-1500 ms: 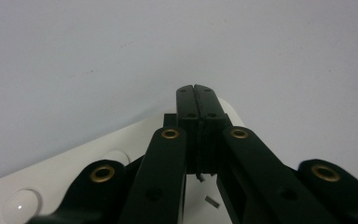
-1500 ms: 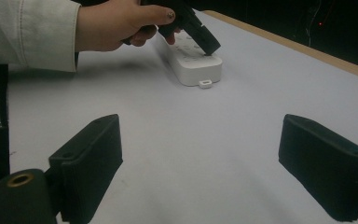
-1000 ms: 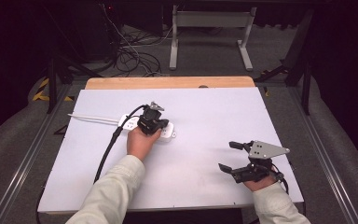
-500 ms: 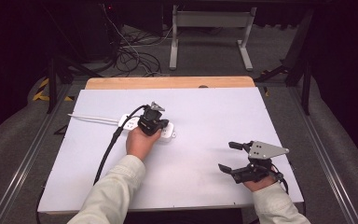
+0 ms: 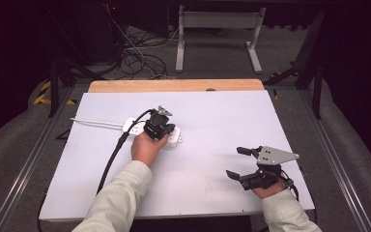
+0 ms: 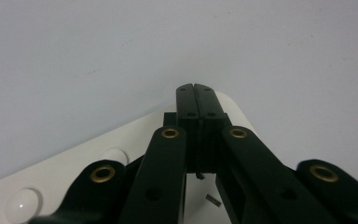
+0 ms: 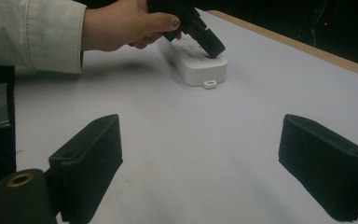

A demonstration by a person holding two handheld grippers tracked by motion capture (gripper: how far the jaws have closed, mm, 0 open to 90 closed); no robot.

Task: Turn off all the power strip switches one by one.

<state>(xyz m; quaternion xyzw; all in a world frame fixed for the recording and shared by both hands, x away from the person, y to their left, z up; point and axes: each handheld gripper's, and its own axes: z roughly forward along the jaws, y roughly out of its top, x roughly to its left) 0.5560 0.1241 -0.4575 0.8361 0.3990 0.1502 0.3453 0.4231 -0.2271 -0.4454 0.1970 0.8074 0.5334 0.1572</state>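
Note:
A white power strip (image 5: 134,126) lies on the white table top (image 5: 212,116), left of centre. My left gripper (image 5: 168,130) is held over it, jaws shut, the tips resting on the top of the strip near its tabbed end. In the left gripper view the two black jaws meet at the tips (image 6: 196,88) above the power strip (image 6: 74,172); whether anything small sits between them I cannot tell. The right gripper view shows that left gripper (image 7: 212,49) on the power strip (image 7: 198,70). My right gripper (image 5: 236,162) rests at the near right, open and empty, its gripper (image 7: 203,126) facing the strip.
The strip's white cord (image 5: 96,123) runs left across the table. A black cable (image 5: 111,159) trails from the left gripper toward the near edge. A wooden strip (image 5: 174,85) borders the far side. Cables and a metal stand (image 5: 217,29) lie on the floor beyond.

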